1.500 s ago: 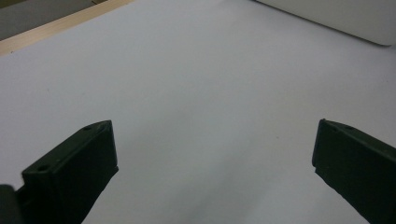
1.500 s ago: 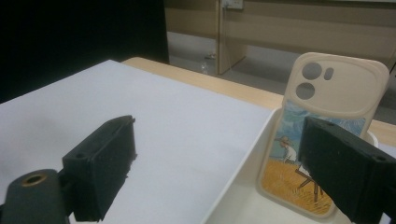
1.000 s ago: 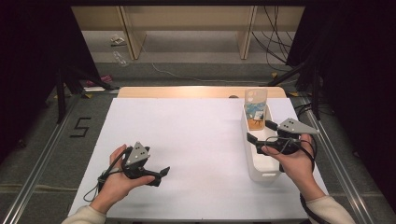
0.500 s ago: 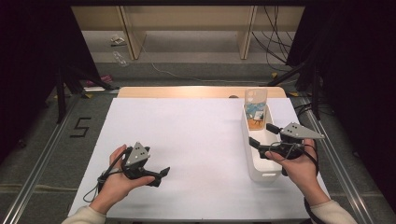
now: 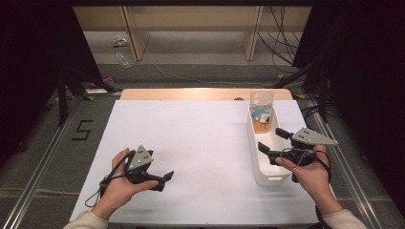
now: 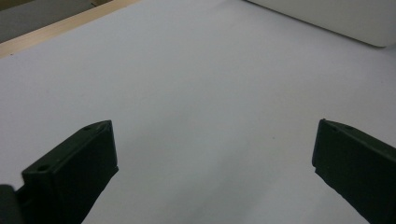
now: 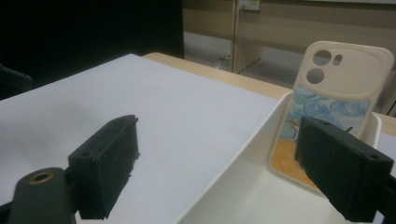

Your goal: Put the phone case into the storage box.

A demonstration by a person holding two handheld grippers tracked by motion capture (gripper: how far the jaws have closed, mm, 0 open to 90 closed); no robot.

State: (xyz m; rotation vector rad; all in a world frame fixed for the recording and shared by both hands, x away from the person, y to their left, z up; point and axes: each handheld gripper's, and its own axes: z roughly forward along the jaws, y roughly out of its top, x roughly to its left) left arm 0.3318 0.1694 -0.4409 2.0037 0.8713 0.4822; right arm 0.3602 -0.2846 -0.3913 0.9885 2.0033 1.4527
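A cream phone case (image 5: 261,112) with a painted beach picture stands upright, leaning against the far end wall of a long white bin (image 5: 252,148). My right gripper (image 5: 270,139) hovers over the bin's middle, pointing at the case from the near side, open with nothing between its jaws. In the right gripper view the phone case (image 7: 341,88) stands beyond the open right gripper (image 7: 218,122), a short way off. My left gripper (image 5: 165,179) rests low at the table's near left, pointing right. In the left gripper view it (image 6: 215,125) is open over bare white tabletop.
The white table (image 5: 191,138) has a wooden strip along its far edge. The bin (image 6: 336,18) shows at the top right of the left gripper view. Beyond the table are a grey floor, shelving legs and cables; dark curtains flank both sides.
My right gripper has drifted slightly back toward the near edge, still open. The left hand and its gripper have stayed put.
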